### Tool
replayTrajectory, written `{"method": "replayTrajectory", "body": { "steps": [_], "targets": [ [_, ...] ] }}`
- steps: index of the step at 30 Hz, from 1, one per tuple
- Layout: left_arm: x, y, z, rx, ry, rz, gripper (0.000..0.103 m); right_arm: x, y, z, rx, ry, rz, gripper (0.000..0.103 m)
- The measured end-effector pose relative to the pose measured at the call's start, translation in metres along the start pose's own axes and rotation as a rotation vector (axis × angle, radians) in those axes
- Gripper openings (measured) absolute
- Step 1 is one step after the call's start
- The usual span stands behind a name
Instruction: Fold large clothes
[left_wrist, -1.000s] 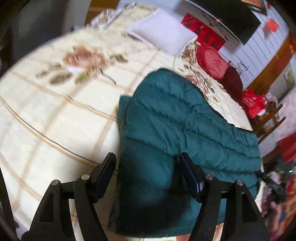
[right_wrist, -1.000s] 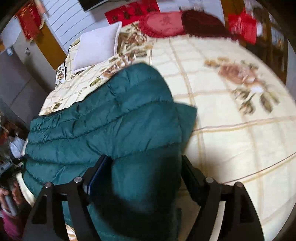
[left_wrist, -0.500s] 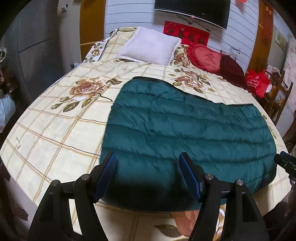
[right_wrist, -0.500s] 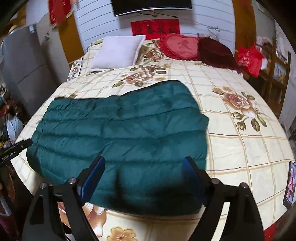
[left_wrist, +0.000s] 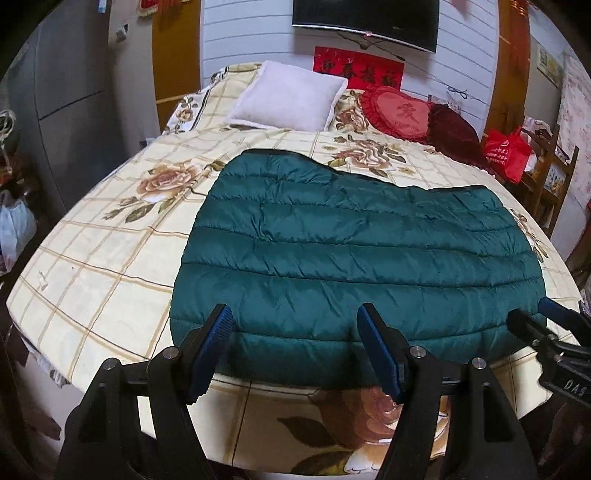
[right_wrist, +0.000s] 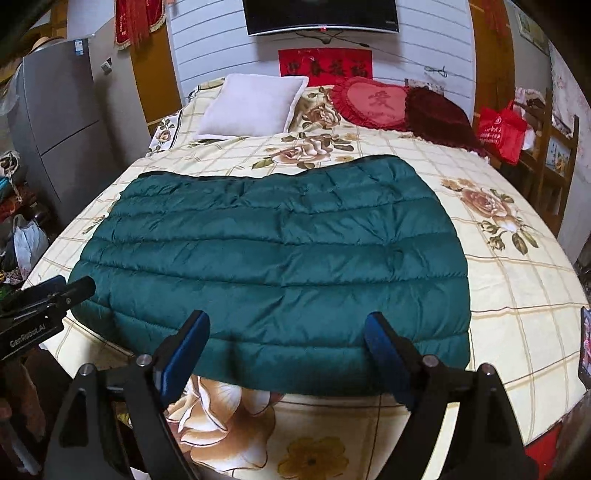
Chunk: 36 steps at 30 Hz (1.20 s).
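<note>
A dark green quilted down jacket (left_wrist: 354, 254) lies folded flat as a wide slab across the floral bed (left_wrist: 99, 266); it also shows in the right wrist view (right_wrist: 273, 258). My left gripper (left_wrist: 295, 325) is open and empty, held above the jacket's near edge toward its left half. My right gripper (right_wrist: 286, 328) is open and empty, held above the near edge toward the right half. The right gripper's tip shows at the right edge of the left wrist view (left_wrist: 546, 321). The left gripper shows at the left edge of the right wrist view (right_wrist: 44, 295).
A white pillow (left_wrist: 288, 98), a red heart cushion (left_wrist: 399, 110) and a dark red cushion (left_wrist: 456, 134) lie at the bed head. A red bag (left_wrist: 508, 151) sits on wooden furniture to the right. A grey fridge (right_wrist: 62, 122) stands left. A phone (right_wrist: 585, 347) lies at the bed's right edge.
Both grippers have pulled back and up from the jacket toward the foot of the bed. The jacket now lies flat and the whole bed is in view.
</note>
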<state>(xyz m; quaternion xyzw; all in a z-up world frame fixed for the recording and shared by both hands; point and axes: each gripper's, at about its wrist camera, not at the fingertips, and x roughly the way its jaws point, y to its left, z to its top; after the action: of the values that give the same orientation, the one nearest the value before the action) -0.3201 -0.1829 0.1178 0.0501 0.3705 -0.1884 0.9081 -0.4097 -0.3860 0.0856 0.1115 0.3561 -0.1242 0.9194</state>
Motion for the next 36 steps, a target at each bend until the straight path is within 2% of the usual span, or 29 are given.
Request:
{"method": "replayTrajectory", "body": {
  "steps": [11,21,36],
  "targets": [
    [-0.014,-0.010,-0.009,0.007,-0.016,0.010,0.083,-0.015,0.018,-0.010,-0.008,-0.017,0.007,0.092],
    [-0.033,-0.016,-0.015,0.023,-0.058,0.023,0.083,-0.033,0.025,-0.015,-0.021,-0.050,-0.024,0.093],
    [-0.061,-0.018,-0.019,0.028,-0.112,0.028,0.083,-0.053,0.036,-0.019,-0.039,-0.078,-0.019,0.094]
  ]
}}
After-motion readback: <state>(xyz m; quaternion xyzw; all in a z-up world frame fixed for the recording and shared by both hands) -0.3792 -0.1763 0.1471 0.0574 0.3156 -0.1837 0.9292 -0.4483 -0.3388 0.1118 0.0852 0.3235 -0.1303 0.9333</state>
